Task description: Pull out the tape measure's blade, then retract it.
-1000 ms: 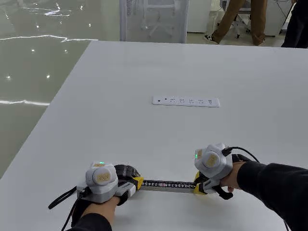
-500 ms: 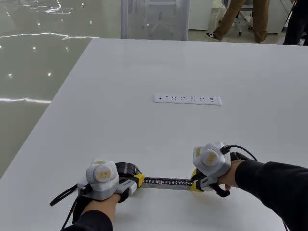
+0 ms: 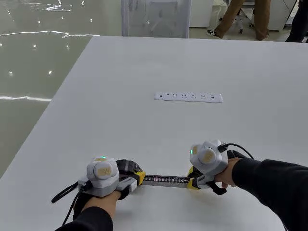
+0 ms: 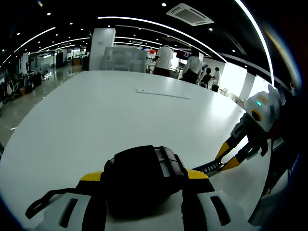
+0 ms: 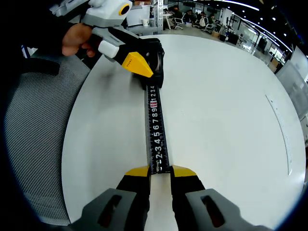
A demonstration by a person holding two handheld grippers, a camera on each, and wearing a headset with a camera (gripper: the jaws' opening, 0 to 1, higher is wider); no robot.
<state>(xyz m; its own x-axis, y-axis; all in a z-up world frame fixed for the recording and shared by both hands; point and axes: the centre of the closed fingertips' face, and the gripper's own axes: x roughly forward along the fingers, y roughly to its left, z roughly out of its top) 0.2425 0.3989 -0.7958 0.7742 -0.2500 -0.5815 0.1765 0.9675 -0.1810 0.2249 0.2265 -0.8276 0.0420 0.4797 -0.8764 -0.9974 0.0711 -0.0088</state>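
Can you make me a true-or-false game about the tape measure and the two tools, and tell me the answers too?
1. The left tool grips the black tape measure case. True.
2. The blade is all rolled up inside the case. False: part of it stretches out between the two tools.
3. The right tool pinches the end of the blade. True.
4. The power strip lies between the two tools. False: it lies farther up the white table, beyond both of them.
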